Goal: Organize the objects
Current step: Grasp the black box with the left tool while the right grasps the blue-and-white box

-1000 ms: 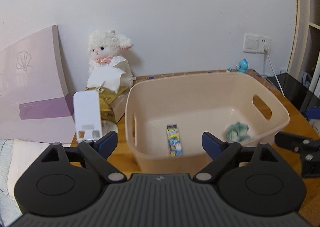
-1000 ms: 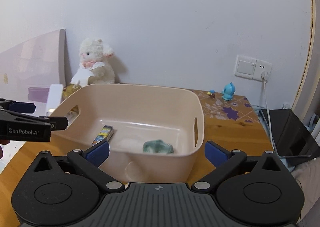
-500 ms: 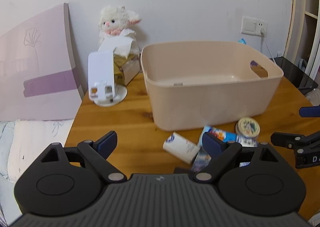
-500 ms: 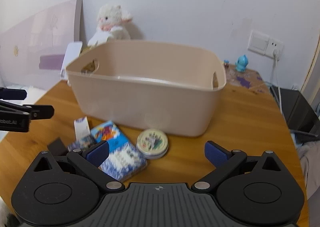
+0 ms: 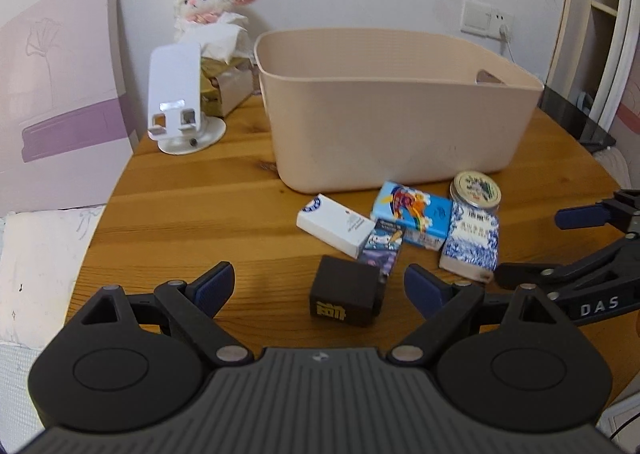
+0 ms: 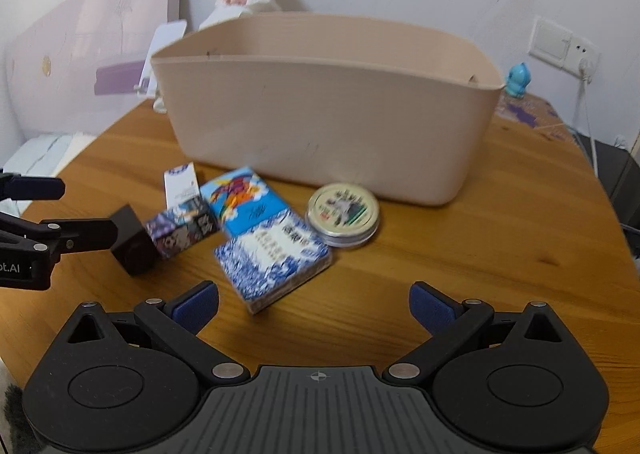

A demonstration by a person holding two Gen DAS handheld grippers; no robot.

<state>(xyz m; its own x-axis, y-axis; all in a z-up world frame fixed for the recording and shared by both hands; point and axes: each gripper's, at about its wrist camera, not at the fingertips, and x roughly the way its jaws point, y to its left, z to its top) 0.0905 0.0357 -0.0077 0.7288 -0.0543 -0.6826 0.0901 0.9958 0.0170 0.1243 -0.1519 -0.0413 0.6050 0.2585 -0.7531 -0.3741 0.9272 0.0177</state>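
Observation:
A beige plastic bin [image 5: 396, 126] [image 6: 328, 110] stands on the wooden table [image 5: 200, 214]. In front of it lie a black box [image 5: 344, 296] [image 6: 130, 240], a white box [image 5: 334, 224], a dark cartoon box [image 5: 382, 246] [image 6: 182, 228], a bright blue pack [image 5: 414, 212] [image 6: 240, 198], a blue-white patterned pack [image 5: 472, 240] [image 6: 272, 256] and a round tin [image 5: 475, 190] [image 6: 343, 212]. My left gripper [image 5: 320, 286] is open, just in front of the black box. My right gripper [image 6: 314, 304] is open, just in front of the patterned pack.
A white phone stand [image 5: 176, 94], a tissue box with a plush lamb [image 5: 212, 2] and a pink board [image 5: 56, 106] are at the back left. A small blue figure [image 6: 519, 79] and a wall socket [image 6: 564, 44] are at the back right.
Both grippers have dropped and pulled back from above the bin to low over the table. The boxes and tin in front of the bin have come into view. Both stayed open.

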